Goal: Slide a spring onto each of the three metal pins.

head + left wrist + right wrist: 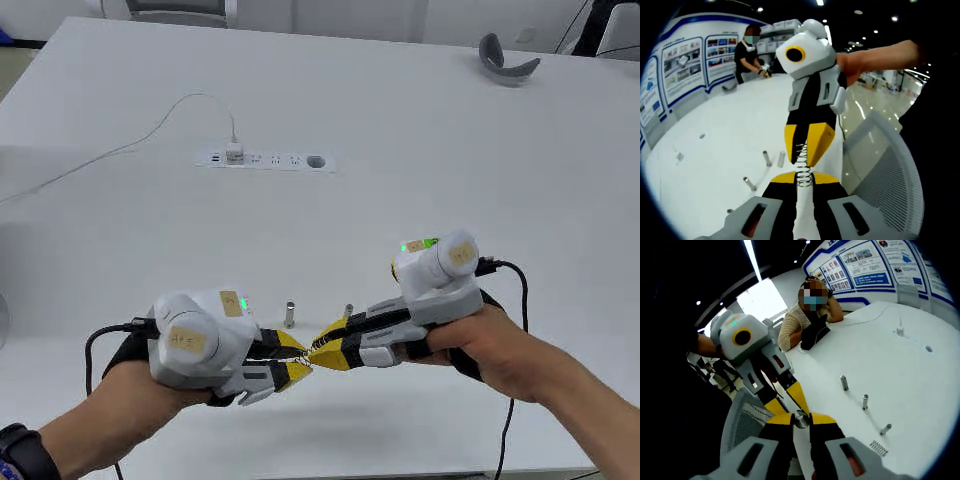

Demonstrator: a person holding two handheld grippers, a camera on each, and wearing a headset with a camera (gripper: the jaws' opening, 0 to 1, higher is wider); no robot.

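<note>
The left gripper point(300, 364) has its jaws closed on one end of a spring point(801, 162). The spring spans the short gap above the near edge of the white table point(400, 130) to the right gripper point(322, 350), whose jaws are closed on the other end. Three metal pins point(865, 402) stand on the table just beyond the meeting tips. In the right gripper view, a second spring point(879, 448) lies flat beside the nearest pin.

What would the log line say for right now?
left tool: shut on spring | right tool: shut on same spring | pins: three on table | spare spring: lying near pins
</note>
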